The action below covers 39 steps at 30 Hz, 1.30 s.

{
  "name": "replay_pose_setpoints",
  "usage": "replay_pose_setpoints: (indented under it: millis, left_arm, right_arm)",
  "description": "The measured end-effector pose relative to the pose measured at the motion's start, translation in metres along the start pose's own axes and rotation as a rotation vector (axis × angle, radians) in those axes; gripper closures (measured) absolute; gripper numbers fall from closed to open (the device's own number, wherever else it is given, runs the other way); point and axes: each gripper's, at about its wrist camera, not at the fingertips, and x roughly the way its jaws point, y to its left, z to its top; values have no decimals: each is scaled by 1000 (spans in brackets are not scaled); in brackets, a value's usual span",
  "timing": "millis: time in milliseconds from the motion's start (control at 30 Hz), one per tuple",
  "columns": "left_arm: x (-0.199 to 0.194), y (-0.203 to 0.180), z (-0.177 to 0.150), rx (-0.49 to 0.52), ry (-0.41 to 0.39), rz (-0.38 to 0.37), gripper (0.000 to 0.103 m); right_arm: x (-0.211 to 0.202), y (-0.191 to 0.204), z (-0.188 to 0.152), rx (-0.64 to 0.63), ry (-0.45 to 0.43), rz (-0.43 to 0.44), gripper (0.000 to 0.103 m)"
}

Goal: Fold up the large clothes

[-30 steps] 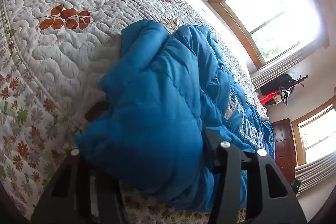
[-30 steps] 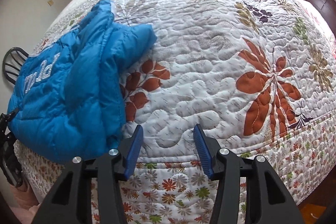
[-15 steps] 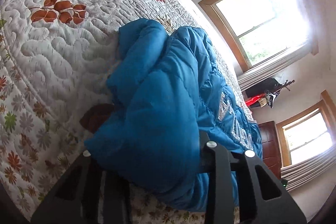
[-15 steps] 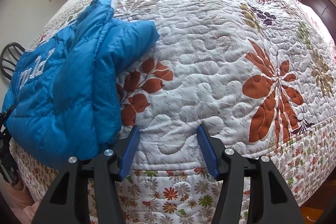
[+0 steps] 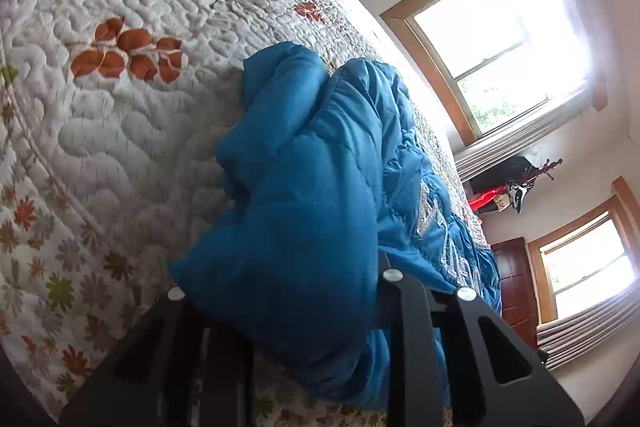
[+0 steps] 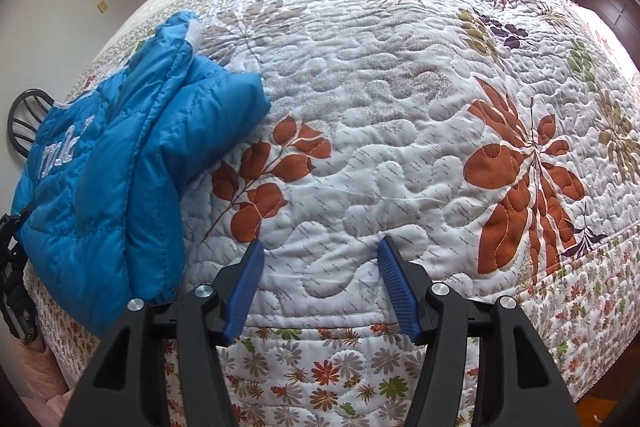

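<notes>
Jacket (image 6: 120, 163): blue, puffy, quilted, bunched at the bed (image 6: 400, 107) edge.
Left gripper (image 5: 280, 307): jaws closing, jacket fabric bulging between them, fingertips hidden.
Right gripper (image 6: 320, 267): jaws apart, empty, jacket beside it.

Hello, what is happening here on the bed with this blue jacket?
A person is folding a blue puffer jacket on a bed covered by a floral quilt, using a handheld gripper in each hand. The left gripper is closing on a bunched fold of the jacket at the bed's edge. The right gripper hangs empty above the bare quilt beside the jacket, jaws apart.
</notes>
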Motion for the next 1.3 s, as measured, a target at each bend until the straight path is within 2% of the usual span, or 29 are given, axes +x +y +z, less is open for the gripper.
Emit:
replay_pose_setpoints:
  millis: [167,367,467,567,700,867,967,1133,1300]
  left_arm:
    - [-25,-63,7,171,-54,36,83]
    - [-36,-140,5,375,-94,74,83]
    - [-34,-176,-10,484,-113,93,83]
    - [-28,-222,-38,631,-126,124,83]
    - [-3,-267,-84,799,-81,133,82]
    - [35,-285,-123,860,40,106,82]
    - [53,-288,-142,892,81,102,81]
    - [84,-274,-162,906,175,94,77]
    - [93,-259,-164,885,209,71,74]
  right_arm:
    - [-2,-4,0,19,-5,29,43]
    - [-4,-6,1,27,7,34,45]
    - [-6,-9,2,29,18,28,46]
    - [-6,-8,3,23,37,3,46]
    - [-4,-2,4,2,59,-35,46]
    - [-1,-2,6,-5,76,-43,46]
    - [1,-1,8,-10,81,-46,45]
    - [4,2,9,-13,84,-50,44]
    - [8,6,10,-26,86,-61,39]
